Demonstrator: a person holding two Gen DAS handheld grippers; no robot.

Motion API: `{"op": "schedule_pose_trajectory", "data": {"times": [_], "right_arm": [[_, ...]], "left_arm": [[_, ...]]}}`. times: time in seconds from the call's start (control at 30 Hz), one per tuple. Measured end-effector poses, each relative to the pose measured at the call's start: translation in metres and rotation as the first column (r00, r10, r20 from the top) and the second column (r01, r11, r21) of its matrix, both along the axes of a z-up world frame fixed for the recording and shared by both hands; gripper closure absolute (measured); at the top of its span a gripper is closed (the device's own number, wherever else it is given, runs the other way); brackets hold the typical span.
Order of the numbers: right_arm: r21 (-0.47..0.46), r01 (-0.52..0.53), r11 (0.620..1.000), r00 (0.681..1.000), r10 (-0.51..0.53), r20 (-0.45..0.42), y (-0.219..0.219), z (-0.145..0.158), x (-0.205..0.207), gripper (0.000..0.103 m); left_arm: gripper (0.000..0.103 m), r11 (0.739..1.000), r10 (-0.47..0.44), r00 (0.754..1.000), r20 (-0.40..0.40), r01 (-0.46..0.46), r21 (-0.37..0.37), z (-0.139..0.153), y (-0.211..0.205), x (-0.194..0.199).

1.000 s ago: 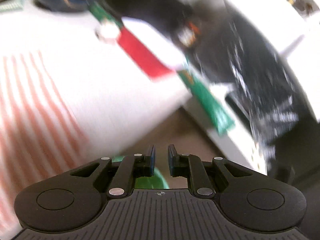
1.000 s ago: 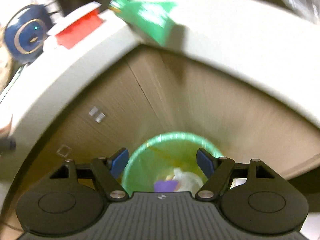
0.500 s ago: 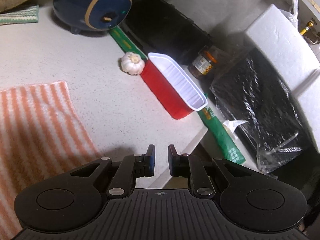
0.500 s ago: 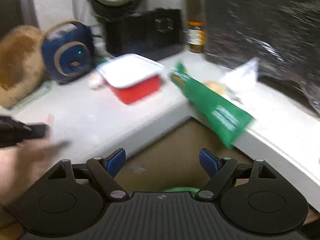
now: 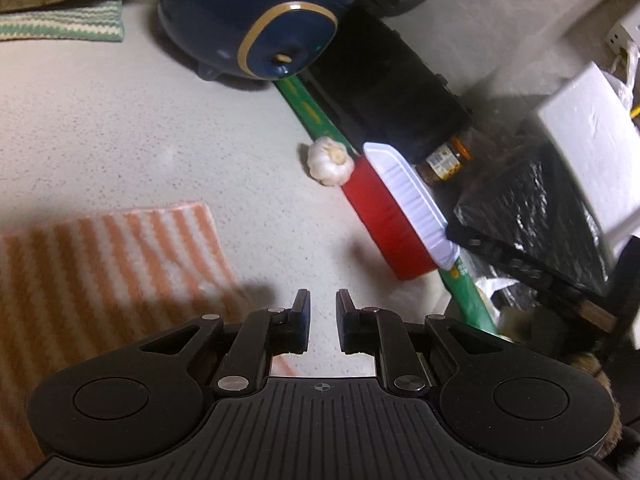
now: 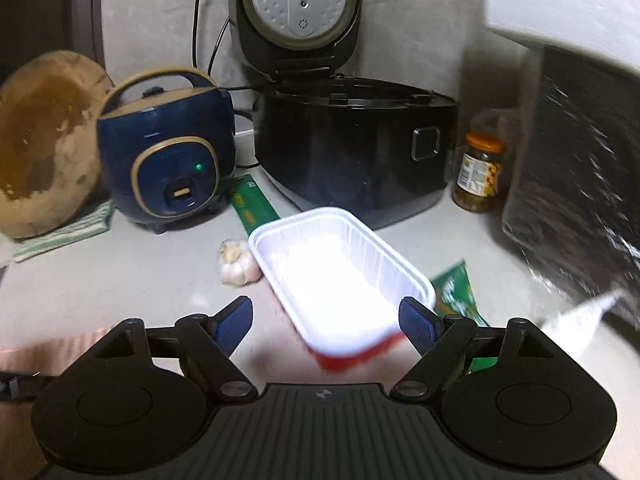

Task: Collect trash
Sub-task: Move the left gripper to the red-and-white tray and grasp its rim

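A red plastic tray with a white inside [image 6: 340, 280] lies empty on the grey counter; it also shows in the left wrist view [image 5: 394, 220]. A long green wrapper [image 6: 254, 204] lies under and behind it, and shows in the left wrist view [image 5: 310, 110]. My right gripper [image 6: 326, 318] is open, its jaws either side of the tray's near end and just above it. My left gripper [image 5: 321, 320] is nearly closed with a narrow gap, holds nothing, and hovers over the counter left of the tray.
A garlic bulb [image 6: 236, 262] sits beside the tray. Behind stand a blue cooker [image 6: 168, 160], an open black rice cooker [image 6: 352, 148] and a jar [image 6: 480, 176]. An orange striped cloth [image 5: 104, 272] lies at left; black foil-wrapped items [image 5: 532, 216] at right.
Both grippers have risen from beside the green bin below the counter edge to above the counter. The right gripper has closed in on the red tray.
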State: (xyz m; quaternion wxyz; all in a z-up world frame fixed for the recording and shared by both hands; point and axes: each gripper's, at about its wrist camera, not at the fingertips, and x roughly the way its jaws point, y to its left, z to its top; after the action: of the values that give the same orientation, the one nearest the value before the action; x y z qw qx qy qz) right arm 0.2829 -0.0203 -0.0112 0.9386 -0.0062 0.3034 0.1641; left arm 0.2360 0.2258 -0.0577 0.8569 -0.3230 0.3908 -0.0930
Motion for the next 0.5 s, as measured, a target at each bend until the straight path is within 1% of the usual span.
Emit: {"op": "schedule_pose_trajectory", "data": {"times": [0.03, 0.07, 0.13, 0.2, 0.27, 0.33, 0.37, 0.43, 0.5], "right_arm": [[-0.012, -0.016, 1.000, 1.000, 0.015, -0.017, 0.006, -0.003, 0.005, 0.029], [-0.020, -0.029, 0.999, 0.999, 0.029, -0.038, 0.011, -0.005, 0.009, 0.037], [0.000, -0.050, 0.999, 0.994, 0.050, -0.094, 0.017, -0.010, 0.014, 0.040], [0.072, -0.086, 0.994, 0.983, 0.096, -0.156, 0.017, -0.013, 0.010, 0.040], [0.171, -0.144, 0.975, 0.967, 0.175, -0.186, 0.013, -0.011, -0.003, 0.040], [0.206, -0.174, 0.963, 0.964, 0.209, -0.164, 0.007, -0.006, -0.020, 0.039], [0.200, -0.173, 0.964, 0.969, 0.203, -0.142, 0.002, -0.003, -0.029, 0.039], [0.160, -0.136, 0.978, 0.983, 0.154, -0.104, -0.009, 0.000, -0.042, 0.039], [0.104, -0.075, 0.992, 0.995, 0.081, -0.059, -0.025, 0.000, -0.052, 0.039]], "left_arm": [[0.087, 1.000, -0.012, 1.000, 0.002, 0.012, -0.016, -0.002, 0.002, 0.003], [0.087, 0.999, -0.024, 1.000, 0.007, 0.025, -0.028, -0.003, 0.004, 0.005], [0.087, 0.998, -0.040, 0.999, 0.021, 0.041, -0.040, -0.004, 0.002, 0.011], [0.087, 0.998, -0.044, 0.999, 0.021, 0.045, -0.052, -0.004, -0.003, 0.016], [0.087, 0.997, -0.054, 0.998, 0.029, 0.056, -0.056, -0.001, -0.011, 0.020], [0.087, 0.997, -0.064, 0.997, 0.044, 0.065, -0.039, 0.003, -0.021, 0.024], [0.087, 0.998, -0.057, 0.997, 0.048, 0.059, -0.032, 0.004, -0.026, 0.027], [0.087, 0.999, -0.029, 0.998, 0.051, 0.031, -0.025, 0.007, -0.037, 0.034], [0.087, 1.000, 0.007, 0.999, 0.046, -0.006, -0.027, 0.010, -0.051, 0.044]]}}
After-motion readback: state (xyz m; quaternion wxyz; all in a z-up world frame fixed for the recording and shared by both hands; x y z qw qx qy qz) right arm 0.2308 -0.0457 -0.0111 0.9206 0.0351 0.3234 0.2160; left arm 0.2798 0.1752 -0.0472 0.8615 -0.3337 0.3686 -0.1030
